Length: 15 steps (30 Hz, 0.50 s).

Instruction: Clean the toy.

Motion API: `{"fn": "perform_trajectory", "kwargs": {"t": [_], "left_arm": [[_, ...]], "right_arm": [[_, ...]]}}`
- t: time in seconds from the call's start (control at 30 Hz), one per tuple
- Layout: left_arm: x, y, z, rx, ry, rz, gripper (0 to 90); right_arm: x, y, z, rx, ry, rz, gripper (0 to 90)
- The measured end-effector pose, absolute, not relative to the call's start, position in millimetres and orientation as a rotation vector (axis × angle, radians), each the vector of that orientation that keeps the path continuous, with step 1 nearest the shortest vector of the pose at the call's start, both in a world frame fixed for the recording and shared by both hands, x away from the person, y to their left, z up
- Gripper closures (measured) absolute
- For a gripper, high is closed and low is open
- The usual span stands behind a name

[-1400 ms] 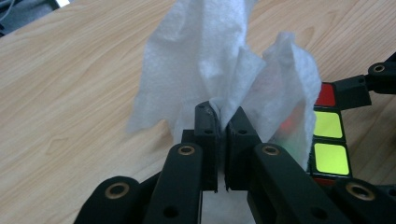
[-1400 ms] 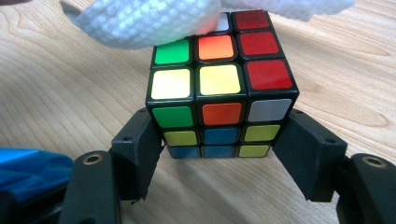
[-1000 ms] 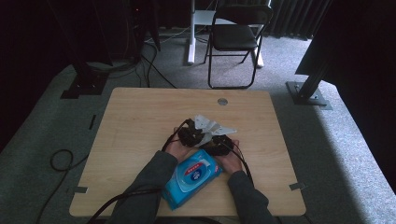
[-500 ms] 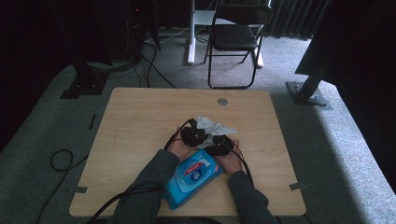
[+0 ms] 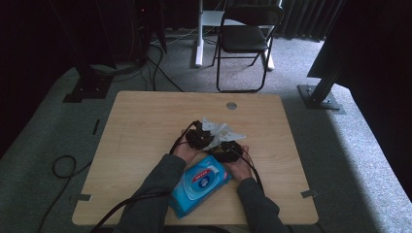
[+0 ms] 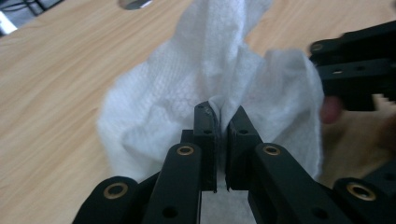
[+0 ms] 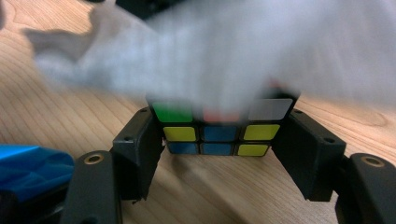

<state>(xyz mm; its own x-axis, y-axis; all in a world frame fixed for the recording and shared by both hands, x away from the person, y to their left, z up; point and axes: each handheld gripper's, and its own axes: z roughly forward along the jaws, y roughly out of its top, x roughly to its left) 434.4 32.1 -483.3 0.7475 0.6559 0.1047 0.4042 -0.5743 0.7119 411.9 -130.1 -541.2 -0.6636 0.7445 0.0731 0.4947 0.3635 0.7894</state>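
High view: both hands (image 5: 210, 154) side by side

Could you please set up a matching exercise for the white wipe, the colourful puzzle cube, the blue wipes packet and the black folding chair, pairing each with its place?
Things:
1. white textured wipe
2. colourful puzzle cube
3. blue plastic wipes packet
4. black folding chair

Places:
A. on the carpet beyond the table
B. between the person's forearms
C. pinched in the left gripper
D. clamped in the right gripper

Pairs: 1-C, 2-D, 3-B, 4-A
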Motion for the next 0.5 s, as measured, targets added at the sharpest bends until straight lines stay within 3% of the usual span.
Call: {"fn": "perform_trajectory", "kwargs": {"t": [0.5], "left_arm": [[450.3,39.4,-485.4,2.26,0.935,0.565,86.7]], "right_arm": [[411.8,-130.5,-541.3,1.083,2.34,1.198,34.0]]}}
